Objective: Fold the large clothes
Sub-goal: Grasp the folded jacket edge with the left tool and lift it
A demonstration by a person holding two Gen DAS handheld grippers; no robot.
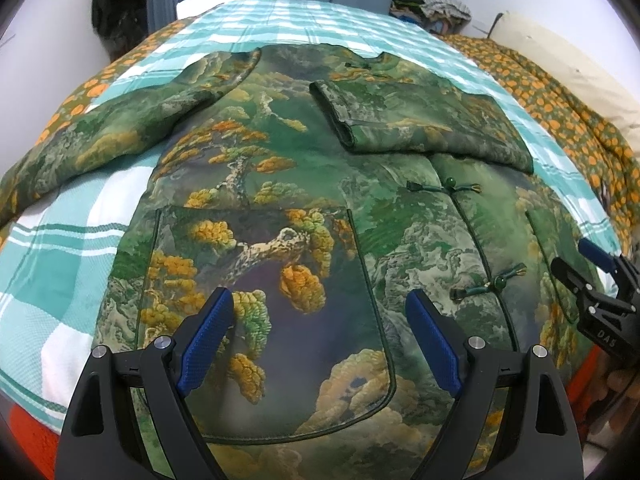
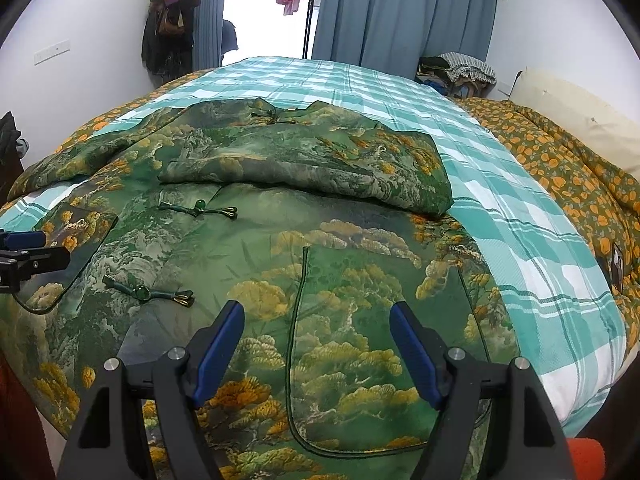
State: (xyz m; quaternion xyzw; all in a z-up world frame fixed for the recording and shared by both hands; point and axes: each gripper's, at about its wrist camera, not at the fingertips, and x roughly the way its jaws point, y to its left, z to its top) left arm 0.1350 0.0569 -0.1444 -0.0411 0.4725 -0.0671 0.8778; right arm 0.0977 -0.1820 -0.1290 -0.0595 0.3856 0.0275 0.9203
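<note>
bedroom, checked bedspread (image 2: 520, 240): both my claws, left gripper (image 1: 320, 336) and right gripper (image 2: 316, 344), gape empty over the jacket (image 1: 280, 200) (padded, slippery-looking), so the folded sleeve (image 1: 420, 120) could slide open if i tug the hem.

Teal-and-white checked bed cover (image 2: 520, 216) lies bare right of the green landscape-print padded jacket (image 2: 280, 280), with a crumpled orange-dotted green quilt (image 2: 568, 176) bounding it.

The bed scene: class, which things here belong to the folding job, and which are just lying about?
Part of the job:
- green printed jacket, right sleeve already folded across the chest, left sleeve spread out
- left gripper, open
- right gripper, open

Just lying about:
- checked sheet
- orange-flowered quilt
- pile of clothes
- curtains
- hanging coats
</note>
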